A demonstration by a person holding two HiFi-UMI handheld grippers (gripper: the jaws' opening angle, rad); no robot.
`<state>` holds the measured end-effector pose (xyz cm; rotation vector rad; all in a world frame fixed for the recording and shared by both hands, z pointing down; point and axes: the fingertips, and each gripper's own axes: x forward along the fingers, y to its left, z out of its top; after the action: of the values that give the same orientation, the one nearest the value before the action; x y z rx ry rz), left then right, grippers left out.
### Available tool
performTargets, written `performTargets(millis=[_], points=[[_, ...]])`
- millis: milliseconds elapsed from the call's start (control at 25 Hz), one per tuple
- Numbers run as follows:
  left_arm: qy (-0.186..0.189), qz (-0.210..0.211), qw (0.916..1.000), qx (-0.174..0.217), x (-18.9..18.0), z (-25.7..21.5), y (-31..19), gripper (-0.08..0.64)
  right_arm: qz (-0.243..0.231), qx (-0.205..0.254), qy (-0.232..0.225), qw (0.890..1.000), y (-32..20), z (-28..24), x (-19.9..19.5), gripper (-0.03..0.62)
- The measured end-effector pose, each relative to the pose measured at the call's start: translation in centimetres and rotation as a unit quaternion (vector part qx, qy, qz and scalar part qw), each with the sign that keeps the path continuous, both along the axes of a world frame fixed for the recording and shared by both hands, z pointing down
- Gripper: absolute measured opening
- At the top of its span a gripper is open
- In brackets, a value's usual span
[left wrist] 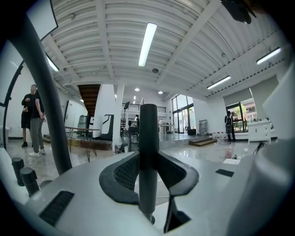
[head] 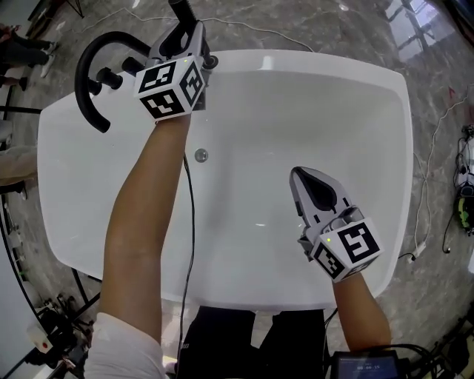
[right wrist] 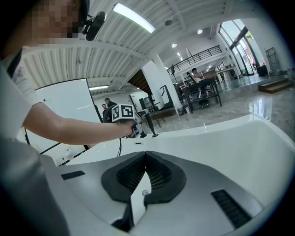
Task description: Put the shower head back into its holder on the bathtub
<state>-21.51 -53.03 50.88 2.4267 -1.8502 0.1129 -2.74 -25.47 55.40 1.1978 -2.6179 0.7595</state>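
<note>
The black shower head handle [left wrist: 148, 152] stands upright between the jaws of my left gripper [left wrist: 148, 184], which is shut on it. In the head view the left gripper [head: 189, 38] sits over the far left rim of the white bathtub [head: 385, 81], with the handle's top [head: 182, 10] poking out beyond it. A black hose [head: 189, 222] trails along my left arm. The holder itself is hidden under the gripper. My right gripper [head: 298, 175] hovers over the tub's right side, shut with nothing in it, fingertips meeting [right wrist: 144, 155].
A black curved faucet [head: 87, 70] with two knobs [head: 111, 78] stands left of the left gripper. An overflow cap [head: 200, 155] is on the tub's inner wall. White cables [head: 428, 185] lie on the marble floor to the right. People stand far off [left wrist: 32, 117].
</note>
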Motion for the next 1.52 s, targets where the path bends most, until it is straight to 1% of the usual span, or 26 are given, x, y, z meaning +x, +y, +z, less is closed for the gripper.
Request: performTargets(millis=[80, 200, 320, 520, 760, 960, 1120, 1200, 1360, 1520], points=[[0.01, -0.003, 0.9999, -0.008, -0.3, 0.8, -0.2, 0.128, 0.002, -0.001, 0.0, 1.0, 0.2, 0.3, 0.2, 0.009], [0.006, -0.004, 0.9998, -0.018, -0.2, 2.1, -0.6, 0.127, 0.006, -0.008, -0.003, 1.0, 0.6, 1.2, 0.7, 0.009], [0.01, -0.008, 0.9996, -0.024, -0.1, 3.2, -0.7, 0.127, 0.009, -0.018, -0.002, 1.0, 1.0, 2.3, 1.1, 0.009], [0.006, -0.007, 0.9996, -0.026, 0.4, 3.6, -1.2, 0.128, 0.005, -0.027, -0.001, 1.0, 1.4, 3.0, 1.4, 0.009], [0.009, -0.014, 0.9992, -0.035, -0.4, 4.3, -1.4, 0.127, 0.003, -0.032, 0.002, 0.999, 1.9, 3.5, 1.2, 0.009], [0.002, -0.017, 0.9989, -0.044, 0.0, 5.6, -0.9, 0.128, 0.004, -0.036, 0.002, 0.999, 2.3, 4.2, 1.9, 0.009], [-0.018, -0.012, 0.9984, -0.053, 0.4, 6.5, -0.3, 0.129, 0.004, -0.037, 0.004, 0.999, 2.6, 4.4, 2.0, 0.009], [-0.018, -0.01, 0.9981, -0.058, 0.3, 6.6, -0.1, 0.129, 0.003, -0.037, 0.008, 0.999, 2.7, 4.4, 2.0, 0.009], [-0.02, 0.006, 0.9968, -0.077, 0.3, 6.7, 0.0, 0.129, 0.006, -0.038, 0.01, 0.999, 3.3, 4.1, 1.7, 0.009], [-0.019, -0.009, 0.9976, -0.066, 0.1, 4.7, 1.0, 0.136, 0.01, -0.04, 0.01, 0.999, 4.6, 3.4, 2.4, 0.009]])
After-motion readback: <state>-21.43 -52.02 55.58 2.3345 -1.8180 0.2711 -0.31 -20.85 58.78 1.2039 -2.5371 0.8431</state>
